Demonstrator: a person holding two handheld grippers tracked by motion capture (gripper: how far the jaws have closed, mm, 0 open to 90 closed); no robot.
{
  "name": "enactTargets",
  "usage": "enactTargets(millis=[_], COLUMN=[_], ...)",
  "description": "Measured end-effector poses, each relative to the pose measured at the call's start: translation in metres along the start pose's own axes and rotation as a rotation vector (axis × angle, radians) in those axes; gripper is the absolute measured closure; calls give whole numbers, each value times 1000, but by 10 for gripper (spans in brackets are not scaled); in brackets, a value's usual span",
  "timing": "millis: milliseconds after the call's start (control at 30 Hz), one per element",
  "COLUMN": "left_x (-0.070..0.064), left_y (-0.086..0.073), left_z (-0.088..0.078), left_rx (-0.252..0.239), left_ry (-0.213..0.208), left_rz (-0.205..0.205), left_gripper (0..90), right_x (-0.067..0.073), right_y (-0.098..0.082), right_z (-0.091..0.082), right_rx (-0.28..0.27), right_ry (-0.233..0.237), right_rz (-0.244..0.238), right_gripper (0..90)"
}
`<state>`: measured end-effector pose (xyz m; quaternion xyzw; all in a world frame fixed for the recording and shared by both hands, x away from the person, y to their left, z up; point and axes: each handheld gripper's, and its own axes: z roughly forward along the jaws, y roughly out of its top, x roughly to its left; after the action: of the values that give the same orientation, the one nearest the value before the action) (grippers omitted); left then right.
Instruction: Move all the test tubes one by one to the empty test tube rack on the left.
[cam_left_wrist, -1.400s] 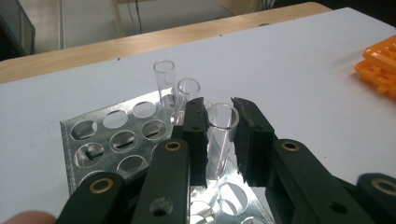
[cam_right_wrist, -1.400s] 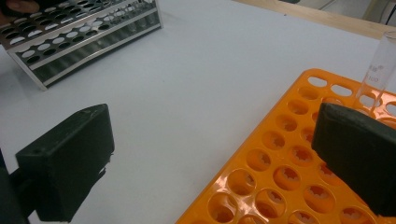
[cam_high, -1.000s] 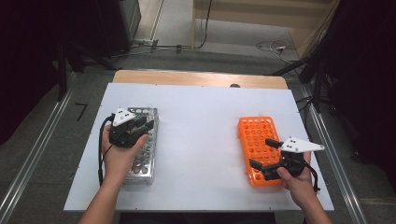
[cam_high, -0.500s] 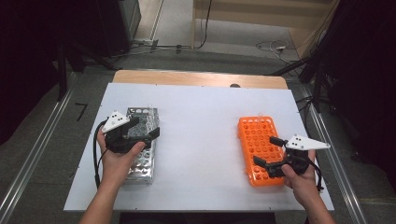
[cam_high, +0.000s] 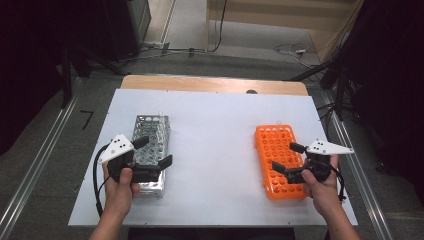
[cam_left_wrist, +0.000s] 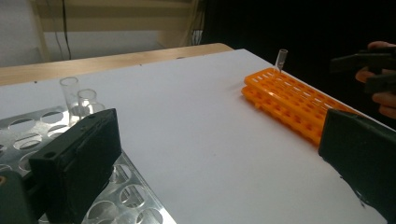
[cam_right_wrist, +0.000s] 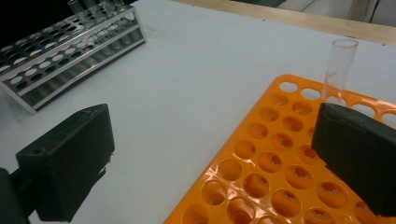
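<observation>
orange plastic and bright metal mark the two test tube racks on the white counter (cam_high: 215, 125): the orange rack (cam_high: 278, 160) at about 3 o'clock, the metal rack (cam_high: 150, 145) at about 9 o'clock, well apart.

the left tongs (cam_high: 154, 152) hover over the near half of the metal rack; their jaws have just been opening and now stand spread with nothing between them. the right tongs (cam_high: 286, 157) hang over the near right part of the orange rack, also spread and empty.

the work looks like moving glass tubes between the racks. to do the next pick well, i judge the left tongs should travel toward 12 o'clock to the tubes at the rack's far end, come down straight over one tube, pinch it just below the rim and lift it vertically so it clears its hole without tilting the neighbours.

count: two racks. one clear tube (cam_right_wrist: 340, 70) stands upright in the far corner of the orange rack. in the metal rack, two tubes (cam_left_wrist: 70, 95) stand clearly at the far end in the left gripper view; any further ones i cannot tell.
</observation>
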<state>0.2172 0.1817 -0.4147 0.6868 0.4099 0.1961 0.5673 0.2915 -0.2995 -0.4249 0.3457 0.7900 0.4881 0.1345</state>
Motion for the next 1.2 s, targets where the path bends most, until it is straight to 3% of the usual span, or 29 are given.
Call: enactTargets(millis=[200,667,1200], left_x=[-10,-17,-15], left_y=[-5,-16,-17], left_z=[-7,-5,-6], left_rx=[-8,10,8], left_ry=[-25,-45,-34], left_rz=[18,15,5], left_gripper=[0,0,0], right_x=[-9,-34,-61], right_y=[6,17,20], right_z=[3,30,66], right_rx=[-8,58,158], right_ry=[-29,-93,-196], right_rz=[26,36,107], right_gripper=[0,49,261])
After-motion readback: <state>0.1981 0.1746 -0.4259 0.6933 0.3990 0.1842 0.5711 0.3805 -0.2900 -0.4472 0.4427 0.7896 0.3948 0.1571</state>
